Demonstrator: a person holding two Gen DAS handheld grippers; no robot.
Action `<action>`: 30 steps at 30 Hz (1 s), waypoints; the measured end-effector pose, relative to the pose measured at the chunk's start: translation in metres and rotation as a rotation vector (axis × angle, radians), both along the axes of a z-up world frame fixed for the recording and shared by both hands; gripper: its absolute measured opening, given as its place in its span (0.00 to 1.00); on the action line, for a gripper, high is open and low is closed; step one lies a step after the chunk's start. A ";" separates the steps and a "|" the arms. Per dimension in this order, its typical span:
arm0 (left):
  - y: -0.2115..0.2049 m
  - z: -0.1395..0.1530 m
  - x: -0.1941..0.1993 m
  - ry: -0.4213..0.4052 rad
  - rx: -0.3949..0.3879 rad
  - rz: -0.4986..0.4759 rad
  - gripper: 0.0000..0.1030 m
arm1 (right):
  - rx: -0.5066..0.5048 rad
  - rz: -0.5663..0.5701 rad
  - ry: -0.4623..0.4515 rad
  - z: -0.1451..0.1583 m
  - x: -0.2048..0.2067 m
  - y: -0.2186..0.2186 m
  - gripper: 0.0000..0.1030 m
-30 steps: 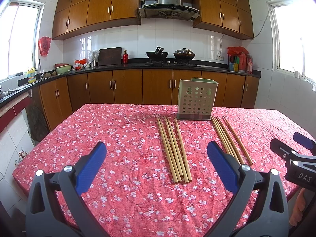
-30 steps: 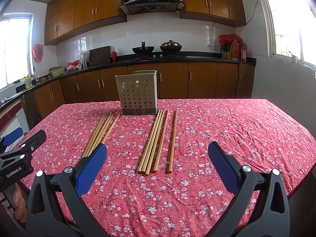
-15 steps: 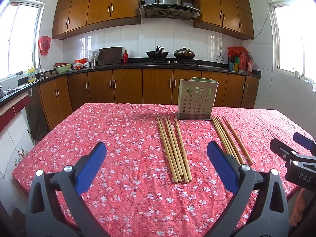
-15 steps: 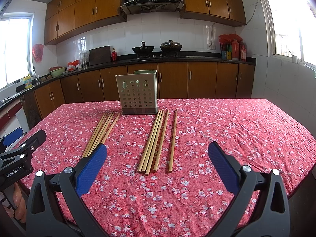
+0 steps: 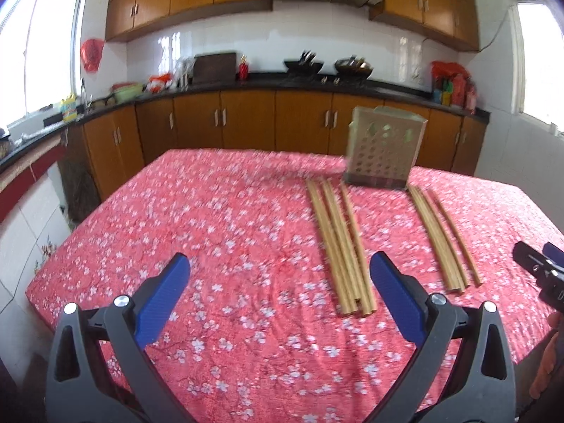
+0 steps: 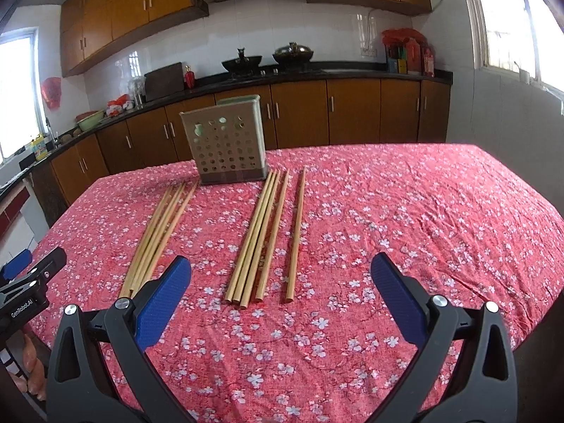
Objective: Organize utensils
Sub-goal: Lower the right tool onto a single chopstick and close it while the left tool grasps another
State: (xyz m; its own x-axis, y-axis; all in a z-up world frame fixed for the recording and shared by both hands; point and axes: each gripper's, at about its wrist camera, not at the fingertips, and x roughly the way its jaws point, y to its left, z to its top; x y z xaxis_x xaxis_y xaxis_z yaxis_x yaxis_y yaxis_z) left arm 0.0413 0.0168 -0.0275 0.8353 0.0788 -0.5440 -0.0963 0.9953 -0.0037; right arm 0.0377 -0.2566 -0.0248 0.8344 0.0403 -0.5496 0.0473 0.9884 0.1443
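Left tongs (image 5: 280, 282) wide open, empty, above near part of tabletop (image 5: 211, 232) with red flowered cloth. Left bundle of chopsticks (image 5: 340, 243) flat on cloth, ahead and just right of left tongs, near ends beside right blade. Holder (image 6: 225, 144) upright at far side, between bundles. Right bundle of chopsticks (image 6: 262, 232) straight ahead of right tongs (image 6: 280, 280), inside gap line. Right tongs spread wide, empty.

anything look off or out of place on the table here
Only mildly: one chopstick lies apart from the right bundle, set off by a gap. The perforated holder stands upright, nothing spilled or damaged. Both grippers are open.
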 end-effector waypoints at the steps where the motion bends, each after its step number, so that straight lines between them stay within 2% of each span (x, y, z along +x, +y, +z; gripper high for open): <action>1: 0.006 -0.004 0.005 0.027 -0.008 0.014 0.96 | 0.013 -0.012 0.025 -0.003 0.008 -0.005 0.95; 4: 0.019 -0.011 0.021 0.085 -0.037 0.034 0.96 | 0.055 -0.036 0.105 -0.011 0.034 -0.017 0.74; 5: 0.022 -0.013 0.025 0.103 -0.046 0.038 0.96 | 0.059 -0.040 0.134 -0.014 0.043 -0.019 0.71; 10: 0.035 -0.022 0.050 0.192 -0.120 0.028 0.96 | 0.044 -0.015 0.241 -0.033 0.082 -0.015 0.40; 14: 0.033 -0.027 0.067 0.230 -0.131 0.000 0.79 | 0.059 0.005 0.308 -0.049 0.100 -0.013 0.30; 16: 0.028 -0.031 0.076 0.260 -0.134 -0.033 0.71 | 0.073 0.009 0.335 -0.056 0.105 -0.014 0.19; 17: 0.027 -0.032 0.080 0.271 -0.137 -0.049 0.64 | 0.074 0.009 0.308 -0.056 0.103 -0.015 0.15; 18: 0.023 -0.034 0.084 0.284 -0.139 -0.066 0.59 | 0.075 0.012 0.320 -0.057 0.104 -0.016 0.09; 23: 0.003 -0.042 0.102 0.337 -0.131 -0.138 0.44 | 0.105 -0.005 0.312 -0.056 0.104 -0.030 0.07; 27: -0.008 -0.045 0.110 0.360 -0.141 -0.182 0.33 | 0.077 0.001 0.306 -0.055 0.105 -0.029 0.07; 30: -0.013 -0.045 0.112 0.360 -0.115 -0.187 0.30 | 0.071 0.005 0.302 -0.056 0.109 -0.028 0.07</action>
